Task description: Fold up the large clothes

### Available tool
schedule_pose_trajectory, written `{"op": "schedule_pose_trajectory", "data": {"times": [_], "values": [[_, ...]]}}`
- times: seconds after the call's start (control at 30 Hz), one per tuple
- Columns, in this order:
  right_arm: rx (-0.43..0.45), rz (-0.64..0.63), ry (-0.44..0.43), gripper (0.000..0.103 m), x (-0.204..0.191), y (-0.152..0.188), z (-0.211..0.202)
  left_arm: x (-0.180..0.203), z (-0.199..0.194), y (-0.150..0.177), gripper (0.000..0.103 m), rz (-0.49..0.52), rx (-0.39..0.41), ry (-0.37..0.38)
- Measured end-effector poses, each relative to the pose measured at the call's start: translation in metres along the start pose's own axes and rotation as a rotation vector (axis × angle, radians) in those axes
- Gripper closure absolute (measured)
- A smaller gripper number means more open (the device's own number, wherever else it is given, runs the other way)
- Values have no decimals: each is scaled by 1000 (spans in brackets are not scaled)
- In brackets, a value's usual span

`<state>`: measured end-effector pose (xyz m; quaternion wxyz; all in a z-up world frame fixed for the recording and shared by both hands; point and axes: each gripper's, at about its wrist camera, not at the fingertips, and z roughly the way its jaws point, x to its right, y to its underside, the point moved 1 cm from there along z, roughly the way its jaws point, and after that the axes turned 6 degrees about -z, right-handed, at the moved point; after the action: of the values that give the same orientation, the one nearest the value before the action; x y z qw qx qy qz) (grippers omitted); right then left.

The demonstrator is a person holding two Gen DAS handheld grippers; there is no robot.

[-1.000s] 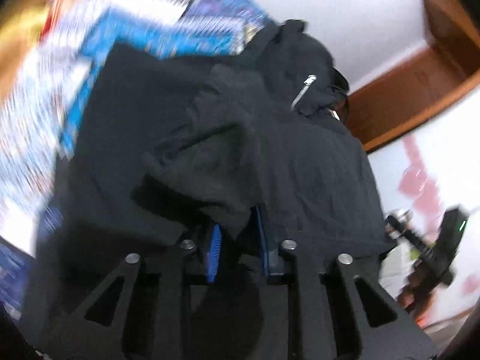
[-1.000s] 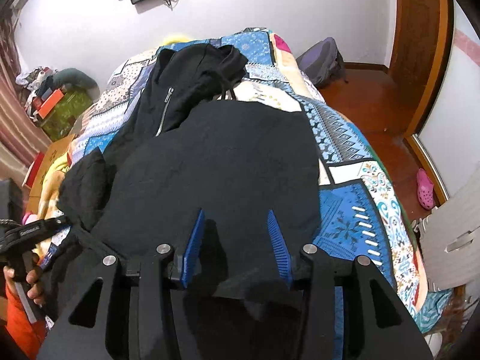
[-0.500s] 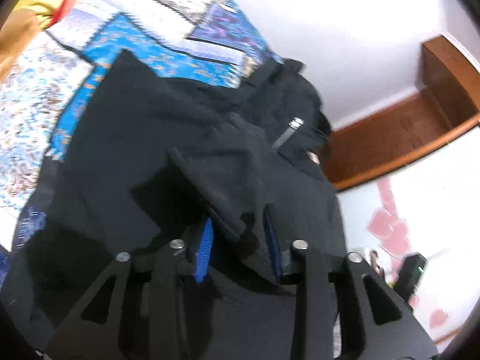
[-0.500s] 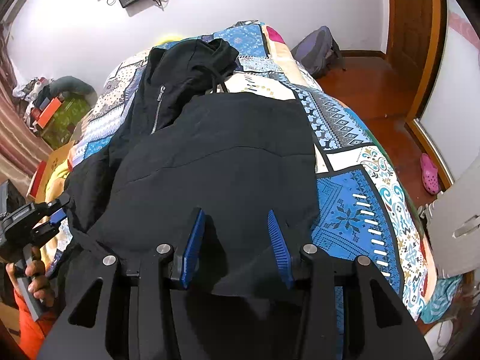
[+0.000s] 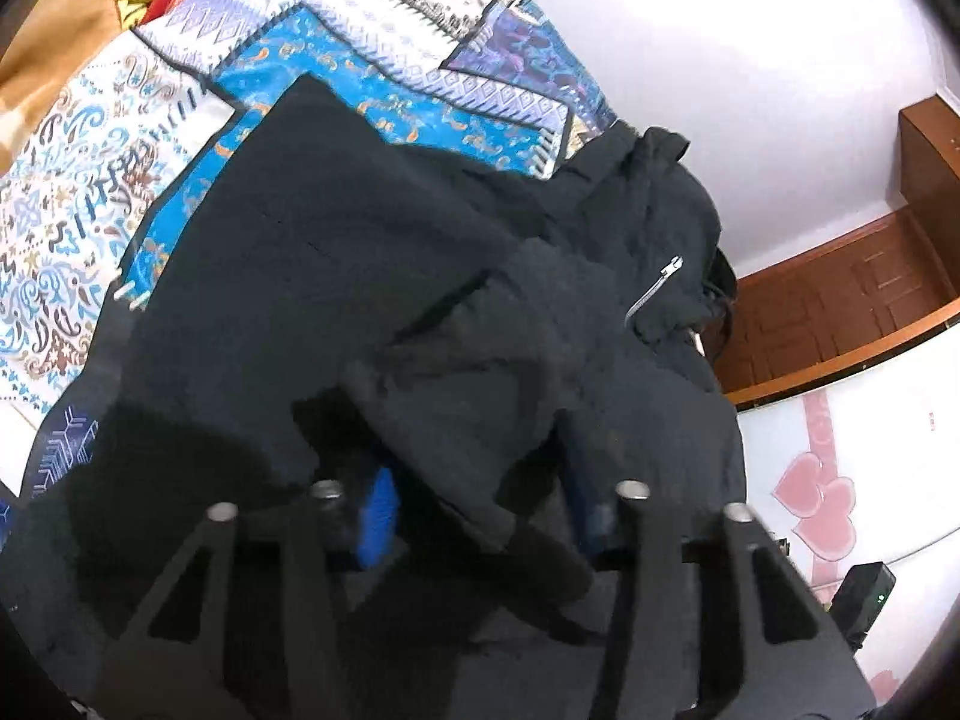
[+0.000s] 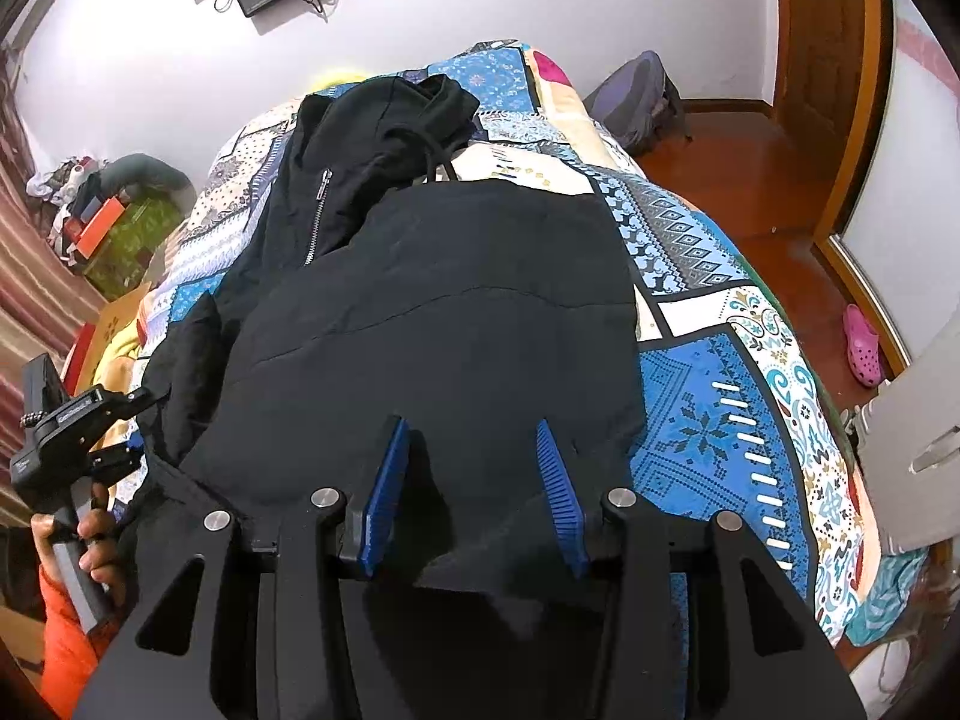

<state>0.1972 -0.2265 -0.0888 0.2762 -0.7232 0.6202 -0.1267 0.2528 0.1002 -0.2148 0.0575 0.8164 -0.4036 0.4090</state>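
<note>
A large black zip hoodie [image 6: 432,300] lies on a patchwork bedspread [image 6: 720,396], hood and silver zipper [image 6: 318,204] at the far end. In the left wrist view the hoodie [image 5: 336,252] fills the middle, and a loose fold of its sleeve [image 5: 468,420] lies between the blue pads of my left gripper [image 5: 480,516], which stands open. My right gripper [image 6: 474,480] is open over the hoodie's near hem, its pads apart with black cloth below them. The left gripper also shows at the left edge of the right wrist view [image 6: 120,426], beside the hoodie's side.
The bed's right edge drops to a wooden floor [image 6: 750,180] with a grey backpack [image 6: 642,96] and a pink shoe [image 6: 864,342]. A green box with clutter [image 6: 120,234] stands left of the bed. A white wall [image 5: 750,90] is behind.
My left gripper has opened wider, letting the sleeve fold go slack between the pads, and its view has swung over the bed. The right gripper has barely moved.
</note>
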Motion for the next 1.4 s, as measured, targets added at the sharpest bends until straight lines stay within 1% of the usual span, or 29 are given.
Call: {"op": "schedule_pose_trajectory", "data": {"times": [0.07, 0.17, 0.2, 0.27, 0.33, 0.4, 0.47, 0.5, 0.57, 0.63, 0.7, 0.77, 0.8, 0.87, 0.9, 0.97, 1.0, 1.07, 1.1, 1.17, 1.23, 1.33, 1.4], "values": [[-2, 0, -1, 62, 0, 0, 0, 10, -9, 1, 79, 62, 54, -23], [-3, -5, 4, 62, 0, -1, 0, 32, -32, 2, 87, 175, 163, -95], [-3, -8, 6, 62, -1, -2, 0, 36, -39, 1, 90, 195, 189, -105], [-1, -25, 17, 62, -3, -5, -1, 46, -60, -4, 94, 230, 269, -119], [14, -46, 32, 62, -6, -8, -5, 53, -86, -11, 94, 258, 344, -118], [27, -59, 31, 62, -8, -11, -8, 56, -102, -14, 94, 296, 379, -122], [24, -64, 23, 62, -9, -12, -5, 55, -110, -14, 94, 336, 402, -162], [14, -62, 18, 62, -9, -11, -1, 53, -107, -12, 93, 353, 400, -185], [-9, -58, 9, 62, -9, -8, 8, 42, -101, -10, 92, 372, 371, -225], [-18, -62, 14, 62, -10, -6, 12, 25, -86, -7, 91, 359, 310, -272], [-13, -68, 17, 61, -11, -4, 13, 8, -71, -5, 88, 335, 241, -299], [-11, -73, 11, 60, -10, -4, 12, -12, -55, -3, 82, 298, 162, -321], [-12, -75, 9, 60, -10, -4, 11, -17, -50, -1, 80, 292, 142, -332], [-17, -76, 3, 60, -8, -5, 11, -26, -43, 3, 74, 304, 101, -351], [-19, -76, 1, 60, -8, -5, 11, -27, -41, 6, 69, 325, 94, -368], [-24, -76, 0, 60, -8, -6, 11, -24, -45, 11, 65, 374, 107, -398], [-27, -77, 1, 60, -8, -7, 11, -23, -48, 12, 61, 389, 115, -411], [-29, -79, 1, 60, -8, -8, 11, -21, -58, 13, 59, 420, 143, -456], [-30, -79, -2, 60, -8, -9, 11, -21, -63, 13, 57, 430, 153, -469], [-29, -79, -10, 60, -7, -12, 11, -22, -77, 11, 54, 426, 164, -460], [-17, -72, -24, 60, -6, -18, 8, -20, -88, 7, 54, 426, 188, -466], [11, -59, -49, 60, -5, -30, 2, -5, -104, 0, 53, 463, 233, -460], [34, -57, -53, 60, -4, -40, -2, 11, -110, -6, 49, 493, 259, -441]]}}
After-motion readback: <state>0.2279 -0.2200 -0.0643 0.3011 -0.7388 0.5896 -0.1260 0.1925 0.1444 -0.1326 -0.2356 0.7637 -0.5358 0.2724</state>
